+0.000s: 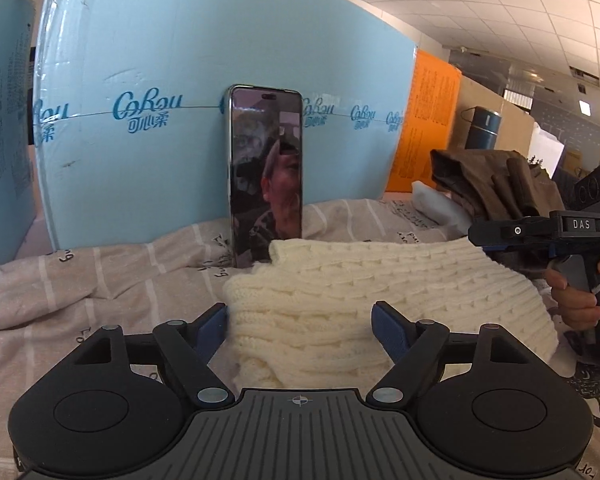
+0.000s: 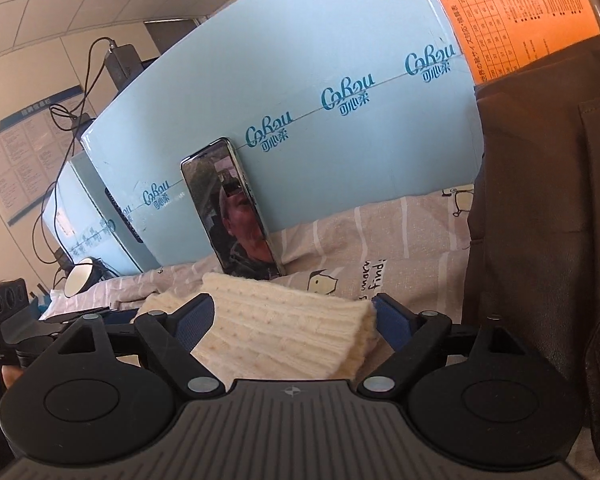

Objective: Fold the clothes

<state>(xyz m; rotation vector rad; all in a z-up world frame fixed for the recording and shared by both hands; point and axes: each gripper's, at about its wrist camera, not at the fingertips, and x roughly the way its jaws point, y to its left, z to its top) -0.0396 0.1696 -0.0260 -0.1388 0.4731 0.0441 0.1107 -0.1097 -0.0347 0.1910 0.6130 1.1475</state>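
Observation:
A folded cream knitted sweater lies on the striped bedsheet. My left gripper is open with its blue fingers on either side of the sweater's left end. In the right wrist view the sweater lies between the open blue fingers of my right gripper, at its right end. The right gripper also shows in the left wrist view, held by a hand beyond the sweater's far right side. The left gripper's body shows at the left edge of the right wrist view.
A phone leans upright against a light blue carton just behind the sweater. A pile of brown clothes lies to the right, filling the right side of the right wrist view. An orange box stands behind.

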